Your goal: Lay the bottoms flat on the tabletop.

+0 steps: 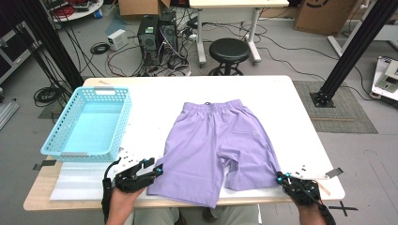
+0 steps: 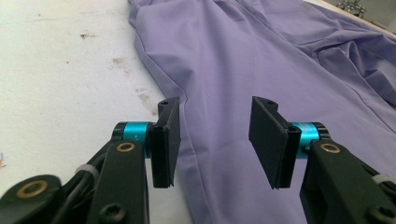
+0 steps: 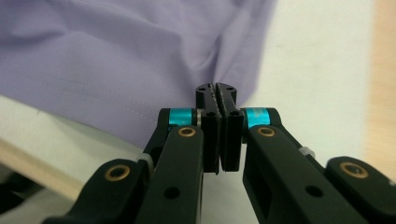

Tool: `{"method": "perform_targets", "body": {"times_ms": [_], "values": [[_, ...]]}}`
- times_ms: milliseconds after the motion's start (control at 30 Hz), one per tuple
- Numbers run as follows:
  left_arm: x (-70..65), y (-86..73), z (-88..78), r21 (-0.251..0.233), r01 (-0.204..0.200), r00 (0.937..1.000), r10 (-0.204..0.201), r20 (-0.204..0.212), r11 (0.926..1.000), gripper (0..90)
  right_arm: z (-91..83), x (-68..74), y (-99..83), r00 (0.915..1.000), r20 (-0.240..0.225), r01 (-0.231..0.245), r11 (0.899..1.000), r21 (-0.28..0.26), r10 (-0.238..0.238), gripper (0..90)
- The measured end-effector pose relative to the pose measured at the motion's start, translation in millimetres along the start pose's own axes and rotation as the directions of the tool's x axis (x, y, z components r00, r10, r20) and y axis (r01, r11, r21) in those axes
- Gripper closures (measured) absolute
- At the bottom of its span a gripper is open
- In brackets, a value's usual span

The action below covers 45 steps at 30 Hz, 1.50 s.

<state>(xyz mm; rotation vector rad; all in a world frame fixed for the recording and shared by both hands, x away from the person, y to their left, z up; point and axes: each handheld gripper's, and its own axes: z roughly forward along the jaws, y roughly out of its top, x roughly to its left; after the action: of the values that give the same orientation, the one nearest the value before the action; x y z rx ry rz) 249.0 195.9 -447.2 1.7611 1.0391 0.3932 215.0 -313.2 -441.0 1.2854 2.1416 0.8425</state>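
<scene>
On the table, the blue basket (image 1: 89, 123) holds nothing.

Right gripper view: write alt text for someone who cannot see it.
The right gripper's two black jaws are shut together at the corner of a pair of lilac shorts, apparently pinching the hem. The shorts lie rumpled on a white table, whose wooden edge runs along the right.
</scene>
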Motion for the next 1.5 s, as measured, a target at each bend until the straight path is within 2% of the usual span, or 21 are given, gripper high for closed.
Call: {"method": "perform_targets", "body": {"times_ms": [100, 200, 233, 267, 367, 467, 500, 600, 633, 767, 833, 933, 1033, 1133, 1233, 1267, 1300, 1333, 1367, 1433, 1500], "values": [[1.6, -0.3, -0.6, -0.001, 0.004, 1.0000, -0.004, -0.004, 1.0000, 53.4, -19.2, -6.4, 0.4, 0.9992, 0.037, 0.014, 1.000, -0.007, -0.014, 89.5], [1.7, 0.1, 0.1, 0.001, 0.001, 1.0000, -0.001, -0.004, 1.0000, 53.5, -33.5, -16.8, -0.8, 0.9987, 0.039, -0.034, 0.999, -0.019, 0.035, 88.7], [0.5, 0.2, 0.9, -0.001, 0.001, 1.0000, -0.001, -0.002, 1.0000, 53.4, -33.6, -19.4, -0.9, 0.9982, 0.019, -0.057, 0.998, -0.009, 0.057, 84.2], [0.5, 0.2, 0.9, -0.001, 0.001, 1.0000, -0.001, -0.002, 1.0000, 53.4, -31.7, -20.1, -1.6, 0.9974, 0.018, -0.070, 0.997, -0.019, 0.070, 72.6], [-1.7, 1.1, 2.8, 0.000, -0.005, 1.0000, 0.005, 0.003, 1.0000, 53.4, -26.7, -14.1, -1.0, 0.9974, 0.001, -0.071, 0.996, -0.047, 0.072, 65.6], [-1.1, 1.7, 2.3, 0.000, -0.003, 1.0000, 0.003, 0.001, 1.0000, 53.4, -18.2, 0.0, 4.9, 0.9970, -0.050, -0.063, 0.995, -0.079, 0.059, 65.9], [-0.7, 1.7, 2.0, 0.000, -0.004, 1.0000, 0.004, 0.000, 1.0000, 53.4, -13.2, 7.2, 8.6, 0.9952, -0.086, -0.053, 0.995, -0.087, 0.045, 66.1], [0.9, 0.8, -0.1, 0.003, -0.004, 1.0000, 0.004, -0.004, 1.0000, 53.4, -4.3, 24.7, 18.3, 0.9904, -0.138, -0.018, 0.993, -0.115, 0.002, 67.1], [1.1, 0.5, -0.6, 0.001, 0.000, 1.0000, 0.000, -0.005, 1.0000, 53.4, -1.6, 31.8, 22.7, 0.9859, -0.168, -0.017, 0.992, -0.129, -0.005, 67.5], [3.3, -0.9, -3.9, -0.003, 0.006, 0.9999, -0.006, -0.010, 1.0000, 53.4, 1.9, 51.7, 33.3, 0.9715, -0.230, 0.016, 0.985, -0.172, -0.056, 69.3], [3.8, -1.4, -5.1, -0.002, 0.004, 0.9999, -0.004, -0.011, 1.0000, 53.4, 4.4, 61.0, 36.8, 0.9650, -0.251, 0.034, 0.985, -0.172, -0.077, 69.4], [3.6, -2.0, -5.6, -0.001, 0.001, 1.0000, -0.001, -0.009, 1.0000, 53.4, 11.1, 73.8, 38.8, 0.9508, -0.294, 0.052, 0.986, -0.157, -0.097, 69.4], [3.3, -2.3, -5.4, 0.001, 0.000, 1.0000, 0.000, -0.008, 1.0000, 53.4, 19.6, 87.3, 38.0, 0.9302, -0.344, 0.090, 0.988, -0.128, -0.129, 69.4], [3.2, -2.4, -4.9, 0.001, -0.002, 1.0000, 0.002, -0.007, 1.0000, 53.4, 26.7, 97.2, 35.8, 0.9263, -0.342, 0.133, 0.986, -0.098, -0.158, 67.7], [3.1, -2.6, -4.7, 0.002, -0.004, 1.0000, 0.004, -0.006, 1.0000, 53.4, 34.3, 104.5, 32.7, 0.9322, -0.296, 0.200, 0.978, -0.060, -0.209, 69.2], [3.0, -2.8, -4.8, 0.003, -0.004, 1.0000, 0.004, -0.005, 1.0000, 53.4, 34.4, 104.6, 32.4, 0.9317, -0.291, 0.205, 0.976, -0.071, -0.217, 73.7], [2.9, -3.0, -4.7, 0.003, -0.002, 1.0000, 0.002, -0.004, 1.0000, 53.4, 33.8, 104.6, 33.0, 0.9325, -0.287, 0.210, 0.976, -0.065, -0.219, 84.1], [3.0, -3.1, -4.7, 0.003, -0.003, 1.0000, 0.003, -0.004, 1.0000, 53.4, 32.9, 104.4, 33.3, 0.9297, -0.276, 0.234, 0.970, -0.067, -0.243, 84.8], [2.8, -3.3, -4.7, 0.002, 0.001, 1.0000, -0.001, -0.004, 1.0000, 53.4, 32.1, 103.6, 34.1, 0.9272, -0.286, 0.237, 0.970, -0.055, -0.242, 89.6], [2.9, -3.1, -5.3, -0.002, 0.003, 1.0000, -0.003, -0.007, 1.0000, 53.4, 28.7, 100.7, 35.2, 0.9162, -0.299, 0.266, 0.963, -0.045, -0.267, 89.8], [3.8, -2.9, -6.1, -0.005, 0.004, 1.0000, -0.004, -0.008, 1.0000, 53.4, 20.6, 95.4, 34.6, 0.9105, -0.309, 0.271, 0.961, -0.053, -0.274, 89.8]]}}
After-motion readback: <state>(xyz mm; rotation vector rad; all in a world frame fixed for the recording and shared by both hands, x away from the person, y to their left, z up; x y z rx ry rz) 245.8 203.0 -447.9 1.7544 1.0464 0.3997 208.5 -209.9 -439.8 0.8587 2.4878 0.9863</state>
